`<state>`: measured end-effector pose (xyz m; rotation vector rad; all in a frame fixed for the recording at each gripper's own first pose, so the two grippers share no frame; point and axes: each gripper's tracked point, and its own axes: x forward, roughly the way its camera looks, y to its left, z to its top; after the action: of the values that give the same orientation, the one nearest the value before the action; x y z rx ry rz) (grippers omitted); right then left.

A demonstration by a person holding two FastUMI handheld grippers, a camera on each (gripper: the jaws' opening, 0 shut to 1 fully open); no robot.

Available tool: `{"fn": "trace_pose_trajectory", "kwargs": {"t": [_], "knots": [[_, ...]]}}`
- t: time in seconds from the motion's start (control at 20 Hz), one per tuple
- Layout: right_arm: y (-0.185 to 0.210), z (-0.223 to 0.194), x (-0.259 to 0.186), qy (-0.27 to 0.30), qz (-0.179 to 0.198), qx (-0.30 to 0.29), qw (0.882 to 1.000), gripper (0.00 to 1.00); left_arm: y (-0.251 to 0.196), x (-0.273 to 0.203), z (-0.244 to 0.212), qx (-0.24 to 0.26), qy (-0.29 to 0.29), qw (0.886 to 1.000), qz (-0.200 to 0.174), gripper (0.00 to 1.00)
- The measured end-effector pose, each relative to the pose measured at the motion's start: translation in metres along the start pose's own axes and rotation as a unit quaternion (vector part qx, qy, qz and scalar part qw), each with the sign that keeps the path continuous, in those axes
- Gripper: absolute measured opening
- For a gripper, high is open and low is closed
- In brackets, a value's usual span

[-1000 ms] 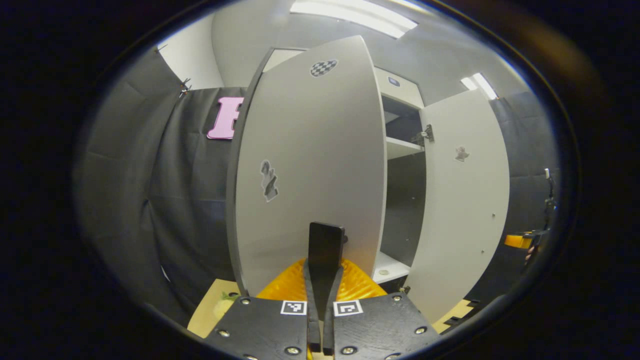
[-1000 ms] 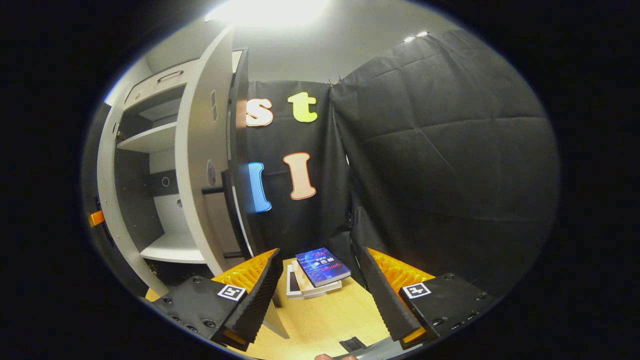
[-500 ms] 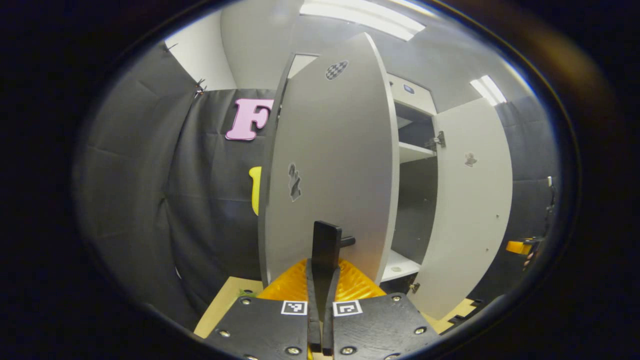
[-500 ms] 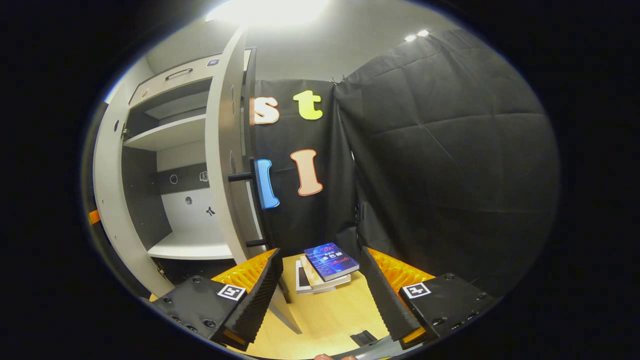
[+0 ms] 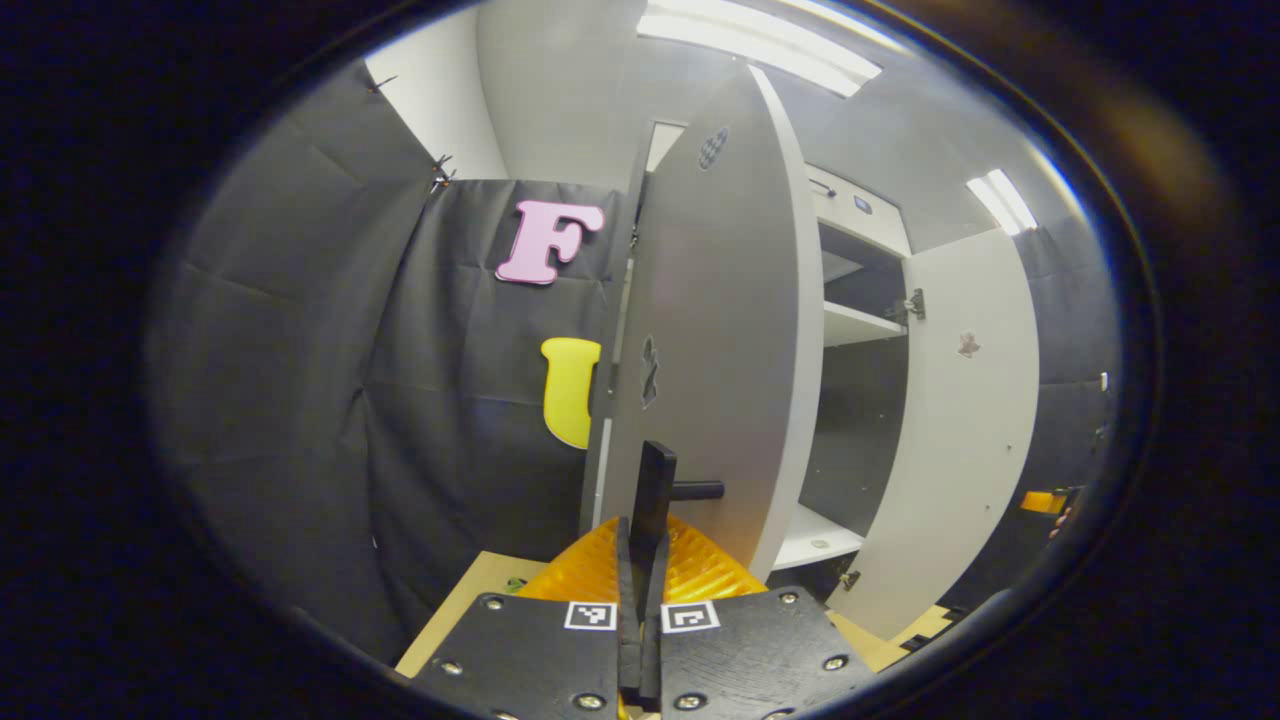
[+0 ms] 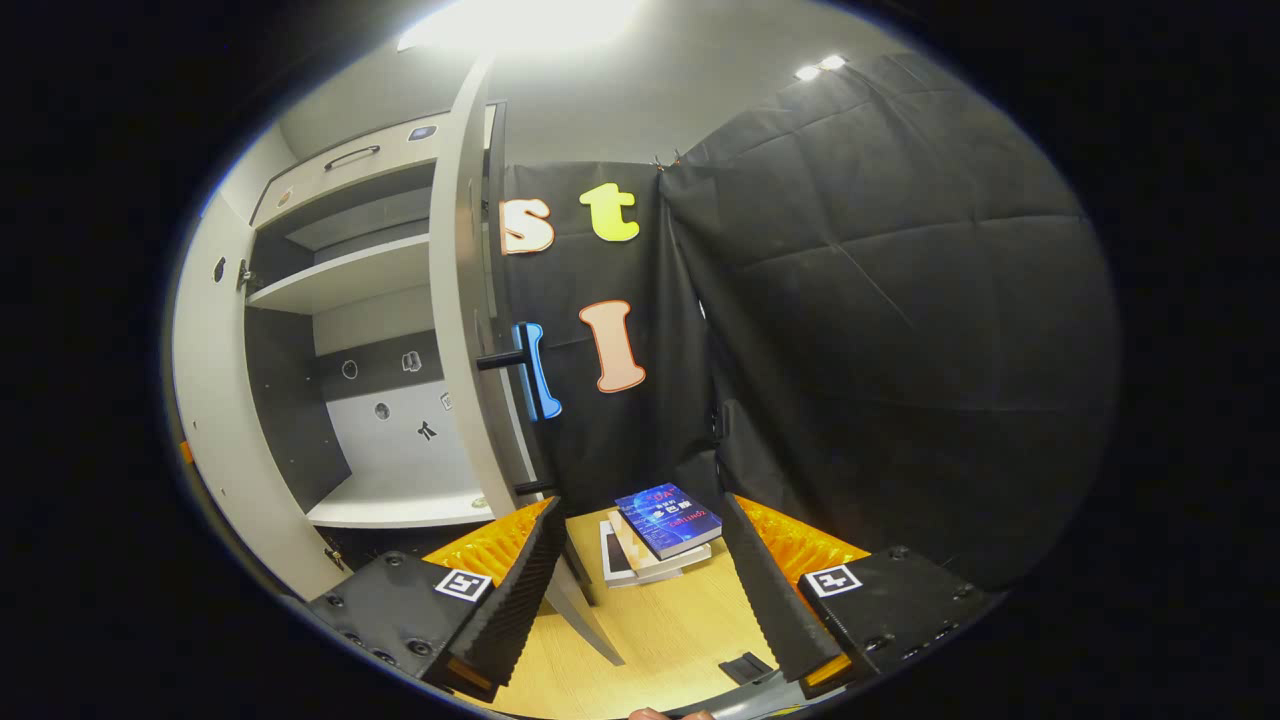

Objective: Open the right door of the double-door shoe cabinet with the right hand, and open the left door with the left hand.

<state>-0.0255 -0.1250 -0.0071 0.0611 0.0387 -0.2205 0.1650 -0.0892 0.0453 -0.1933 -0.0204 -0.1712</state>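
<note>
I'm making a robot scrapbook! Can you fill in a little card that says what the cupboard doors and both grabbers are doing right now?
left door: swung wide open
left gripper: fingers shut on the left door's black handle
right door: open, seen edge-on
right gripper: fingers spread apart, holding nothing
inside cabinet: white shelves, no shoes visible
floor: stack of books

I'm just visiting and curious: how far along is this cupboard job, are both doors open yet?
Nearly finished. The right door stands wide open, and the right gripper has its jaws apart, holding nothing. In hand: the left gripper is clamped on the black handle of the left door, already swung well out. Left: letting go.
</note>
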Motion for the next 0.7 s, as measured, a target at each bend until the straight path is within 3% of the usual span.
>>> {"fn": "trace_pose_trajectory", "kwargs": {"t": [0.1,0.25,0.35,0.4,0.7], "knots": [[0.011,0.006,-0.001,-0.007,0.007,-0.009,1.0,0.98,0.019,-0.006,-0.003,0.008,0.005,0.999,0.032,0.01],[0.019,0.005,-0.003,-0.004,0.011,-0.02,1.0,0.98,-0.008,-0.004,0.0,-0.036,0.002,0.999,-0.012,0.02],[0.027,0.004,-0.005,0.002,0.016,-0.023,1.0,0.98,-0.013,-0.006,0.003,-0.012,-0.001,1.0,-0.007,0.01],[0.033,0.007,-0.007,0.001,0.02,-0.023,1.0,0.92,-0.015,-0.006,0.001,-0.009,0.001,1.0,-0.006,0.01],[0.051,0.008,-0.012,-0.001,0.039,-0.044,0.998,0.92,-0.01,-0.004,-0.004,-0.035,0.013,0.999,-0.001,0.01]]}}
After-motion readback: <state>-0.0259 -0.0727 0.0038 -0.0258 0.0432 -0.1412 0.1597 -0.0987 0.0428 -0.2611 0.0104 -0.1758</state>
